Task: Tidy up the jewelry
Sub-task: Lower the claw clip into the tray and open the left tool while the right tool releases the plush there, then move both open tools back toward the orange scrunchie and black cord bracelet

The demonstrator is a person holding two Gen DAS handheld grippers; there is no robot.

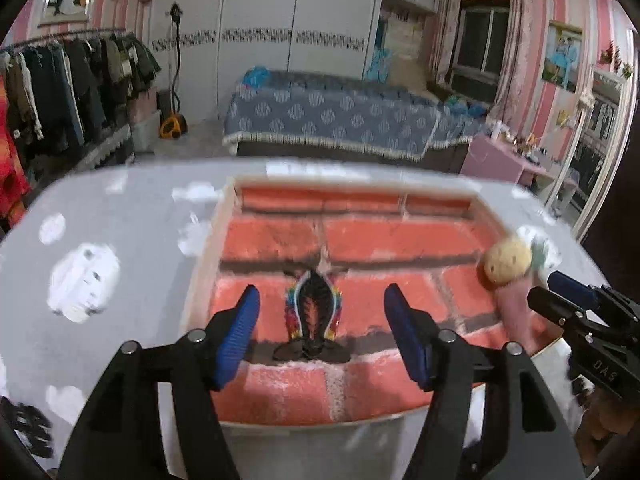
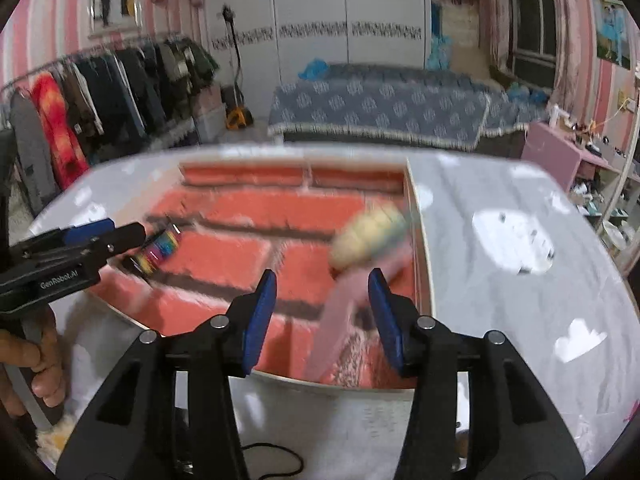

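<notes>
Both jaws gape empty over red-lined tray (image 1: 404, 240) on cloud-print tablecloth (image 1: 132, 240); bed (image 1: 336, 116) behind.

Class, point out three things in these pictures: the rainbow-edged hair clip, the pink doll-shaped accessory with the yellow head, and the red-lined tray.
rainbow-edged hair clip (image 1: 313, 312): left wrist view, black centre.
pink doll-shaped accessory (image 1: 507, 261): left wrist view, yellow head.
red-lined tray (image 1: 264, 396): left wrist view, bare front compartment.

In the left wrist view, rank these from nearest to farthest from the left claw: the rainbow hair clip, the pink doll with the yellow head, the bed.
1. Rainbow hair clip: between the open left claw fingers, in the tray.
2. Pink doll: at the tray's right edge.
3. Bed: across the room, beyond the table.
</notes>
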